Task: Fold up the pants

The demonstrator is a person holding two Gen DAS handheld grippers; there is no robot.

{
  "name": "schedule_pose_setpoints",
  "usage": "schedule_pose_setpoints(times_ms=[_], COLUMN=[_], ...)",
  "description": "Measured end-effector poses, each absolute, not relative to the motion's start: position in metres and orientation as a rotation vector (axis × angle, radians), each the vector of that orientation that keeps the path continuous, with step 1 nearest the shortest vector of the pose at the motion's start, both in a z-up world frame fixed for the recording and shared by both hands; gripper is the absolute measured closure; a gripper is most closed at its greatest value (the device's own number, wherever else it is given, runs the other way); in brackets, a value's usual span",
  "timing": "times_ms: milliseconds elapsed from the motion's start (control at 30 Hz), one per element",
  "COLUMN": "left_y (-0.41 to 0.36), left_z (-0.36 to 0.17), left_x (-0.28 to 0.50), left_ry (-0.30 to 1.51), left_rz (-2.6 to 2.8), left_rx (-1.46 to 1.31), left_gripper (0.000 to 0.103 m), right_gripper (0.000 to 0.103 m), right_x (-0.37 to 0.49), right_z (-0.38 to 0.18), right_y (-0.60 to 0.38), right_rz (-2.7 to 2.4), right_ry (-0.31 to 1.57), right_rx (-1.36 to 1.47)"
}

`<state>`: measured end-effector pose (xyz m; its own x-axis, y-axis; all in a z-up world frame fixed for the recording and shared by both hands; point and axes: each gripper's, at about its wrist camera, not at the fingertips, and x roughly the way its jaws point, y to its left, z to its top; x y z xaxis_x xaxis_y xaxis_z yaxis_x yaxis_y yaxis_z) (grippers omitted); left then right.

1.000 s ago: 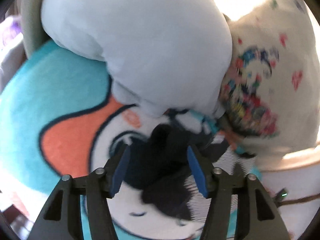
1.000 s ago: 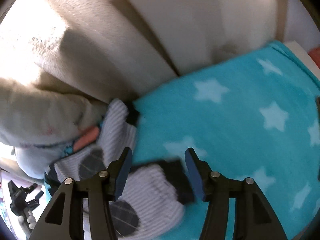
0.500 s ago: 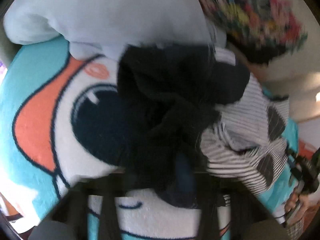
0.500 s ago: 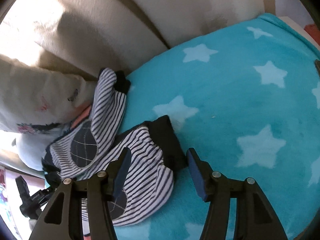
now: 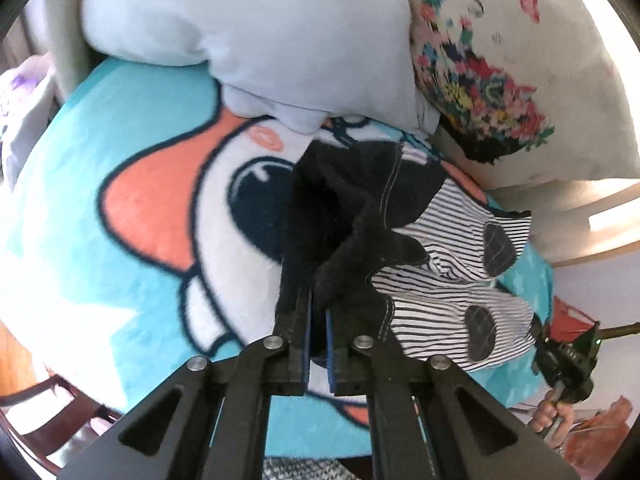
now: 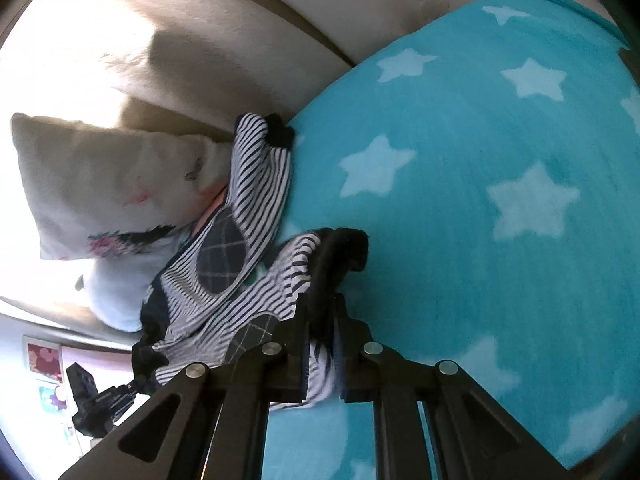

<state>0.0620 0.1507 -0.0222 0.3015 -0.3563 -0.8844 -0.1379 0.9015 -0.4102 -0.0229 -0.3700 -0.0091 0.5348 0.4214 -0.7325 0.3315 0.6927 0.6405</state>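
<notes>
Small striped pants [image 5: 452,276] with dark knee patches and a black waistband [image 5: 352,208] lie crumpled on a turquoise blanket [image 5: 100,240]. In the left wrist view my left gripper [image 5: 316,300] is shut on a bunched fold of the black waistband. In the right wrist view the same pants [image 6: 256,184] stretch away to the upper left, one leg ending in a black cuff [image 6: 280,132]. My right gripper [image 6: 322,300] is shut on the near leg's end, whose black cuff [image 6: 348,248] bulges out past the fingertips.
A pale blue pillow [image 5: 260,40] and a cream floral cushion [image 5: 500,60] crowd the waistband end. A beige sofa back [image 6: 200,52] runs behind. The star-printed blanket [image 6: 500,200] spreads wide to the right. A person's hand [image 5: 554,420] shows at the lower right.
Both grippers were open a second ago and have shut on the pants. The left one swung over the black waistband and pinched it. The right one moved in onto the near leg's cuff.
</notes>
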Motion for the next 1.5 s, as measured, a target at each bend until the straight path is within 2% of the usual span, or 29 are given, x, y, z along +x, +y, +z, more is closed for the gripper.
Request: schedule_pose_setpoints(times_ms=[200,333,367,433,500,633,867,1167,1200,1233,1267,1500], left_y=[0.167,0.188,0.192,0.202,0.21,0.219,0.199,0.177,0.176,0.176,0.176,0.169], left_z=[-0.041,-0.058,-0.058,-0.052,-0.043,-0.022,0.0,0.008,0.009,0.009,0.01,0.012], left_x=[0.047,0.04,0.039,0.036,0.034,0.034,0.038,0.038,0.039,0.04,0.041,0.062], left_ry=[1.328,1.364,1.357,1.325,1.284,1.207,1.159,1.17,1.17,1.168,1.165,1.143], left_rz=[-0.102,-0.049,-0.055,-0.058,-0.045,-0.032,-0.089,-0.113,-0.111,-0.109,-0.11,-0.141], left_rx=[-0.46,-0.489,-0.512,-0.538,-0.536,-0.535,-0.529,-0.5,-0.497,-0.495,-0.494,-0.494], left_gripper=[0.094,0.094,0.094,0.091,0.088,0.078,0.072,0.068,0.068,0.068,0.068,0.067], right_gripper=[0.092,0.087,0.084,0.066,0.06,0.06,0.06,0.059,0.06,0.082,0.096,0.096], right_x=[-0.054,-0.066,-0.068,-0.073,-0.078,-0.064,0.017,0.148,0.157,0.164,0.167,0.115], right_z=[-0.013,-0.038,-0.038,-0.029,-0.016,0.008,0.026,-0.007,-0.014,-0.02,-0.024,0.009], right_y=[-0.361,-0.363,-0.364,-0.368,-0.374,-0.38,-0.375,-0.358,-0.354,-0.351,-0.349,-0.372], right_rz=[0.065,0.001,0.0,-0.009,-0.029,-0.056,-0.045,0.054,0.065,0.085,0.107,0.046], right_ry=[1.07,1.128,1.124,1.098,1.063,1.013,0.956,0.972,0.991,1.009,1.018,0.936], right_rx=[0.833,0.824,0.836,0.833,0.801,0.731,0.644,0.787,0.797,0.819,0.844,0.843])
